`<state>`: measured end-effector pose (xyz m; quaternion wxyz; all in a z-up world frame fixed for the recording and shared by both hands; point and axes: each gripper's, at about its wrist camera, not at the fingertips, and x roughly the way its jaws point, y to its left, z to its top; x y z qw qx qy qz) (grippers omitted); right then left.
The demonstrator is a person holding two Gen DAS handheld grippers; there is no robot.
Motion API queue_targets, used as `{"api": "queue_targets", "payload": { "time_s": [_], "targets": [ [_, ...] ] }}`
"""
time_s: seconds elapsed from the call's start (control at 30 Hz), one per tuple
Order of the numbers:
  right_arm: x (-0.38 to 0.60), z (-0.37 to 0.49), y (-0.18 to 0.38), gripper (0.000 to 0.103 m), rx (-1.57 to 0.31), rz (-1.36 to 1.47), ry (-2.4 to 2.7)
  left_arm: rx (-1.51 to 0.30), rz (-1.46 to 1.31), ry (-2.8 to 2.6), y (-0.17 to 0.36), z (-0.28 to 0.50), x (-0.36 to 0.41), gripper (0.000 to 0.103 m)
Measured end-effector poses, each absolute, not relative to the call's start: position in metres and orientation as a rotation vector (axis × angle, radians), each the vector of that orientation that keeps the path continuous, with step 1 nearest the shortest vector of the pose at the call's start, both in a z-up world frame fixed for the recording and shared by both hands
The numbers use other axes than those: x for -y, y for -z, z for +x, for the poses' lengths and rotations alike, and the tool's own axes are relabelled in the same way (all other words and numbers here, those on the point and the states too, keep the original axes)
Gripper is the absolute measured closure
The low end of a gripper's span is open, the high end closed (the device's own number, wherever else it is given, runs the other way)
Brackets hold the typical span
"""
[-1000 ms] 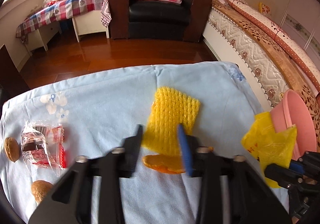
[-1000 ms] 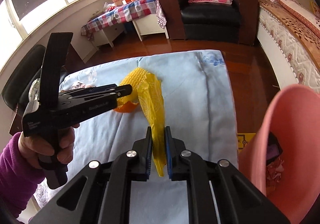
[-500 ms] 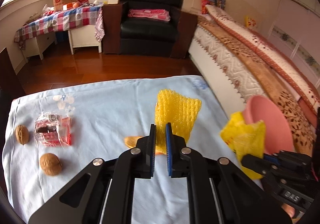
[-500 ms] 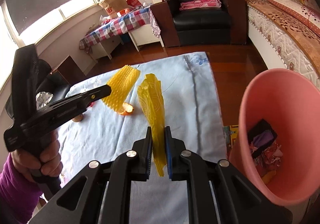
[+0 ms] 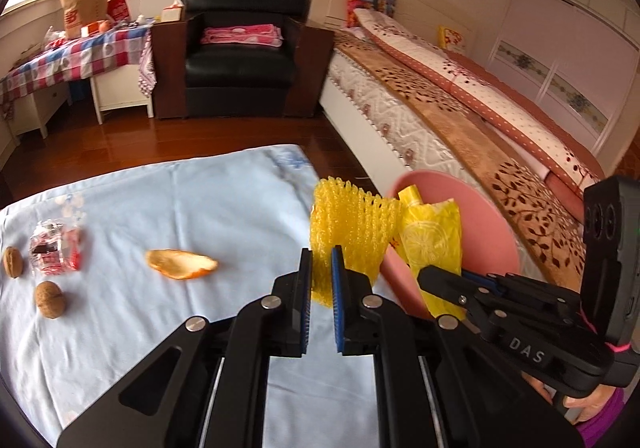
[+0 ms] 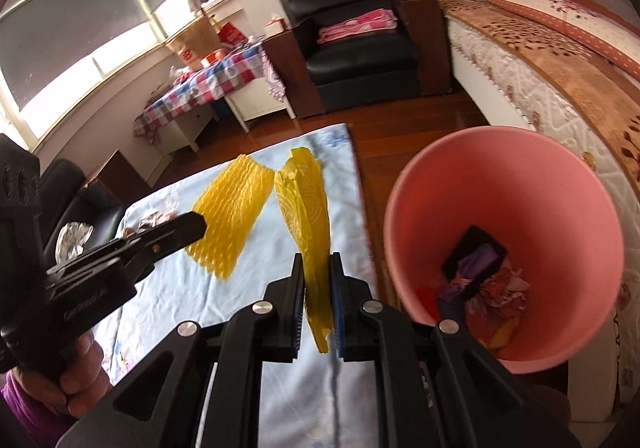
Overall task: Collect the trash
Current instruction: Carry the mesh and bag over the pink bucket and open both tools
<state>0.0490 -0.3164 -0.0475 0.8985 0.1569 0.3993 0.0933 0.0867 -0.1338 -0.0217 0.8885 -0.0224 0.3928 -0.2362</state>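
Observation:
My left gripper point(image 5: 321, 262) is shut on a yellow foam net sleeve point(image 5: 352, 224), lifted off the pale blue tablecloth point(image 5: 180, 215) near its right edge. My right gripper point(image 6: 317, 268) is shut on a yellow plastic wrapper point(image 6: 306, 199), held in the air just left of the pink bin point(image 6: 500, 207). In the left wrist view the yellow wrapper point(image 5: 434, 240) hangs in front of the pink bin point(image 5: 480, 215), right beside the net. An orange peel point(image 5: 182, 264), a red and clear wrapper point(image 5: 54, 252) and two walnuts point(image 5: 50, 299) lie on the cloth.
The bin holds a black box and crumpled scraps point(image 6: 484, 276). A bed point(image 5: 460, 103) runs along the right. A black armchair point(image 5: 240, 51) and a checked-cloth table point(image 5: 76, 55) stand beyond the wooden floor. A hand in a purple sleeve point(image 6: 76, 380) grips the left tool.
The left gripper closed on the yellow net, lifted it off the orange peel and carried it right toward the bin. The right gripper brought its yellow wrapper closer to the bin.

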Motion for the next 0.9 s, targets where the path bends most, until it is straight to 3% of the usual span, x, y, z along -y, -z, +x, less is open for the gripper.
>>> {"api": "queue_targets", "payload": {
  "time_s": [0.9],
  "targets": [
    [0.426,0.025,0.066,0.091,-0.806,0.454,0.052,-0.829,0.087,0.631,0.029,0.08,0.244,0.095]
  ]
}}
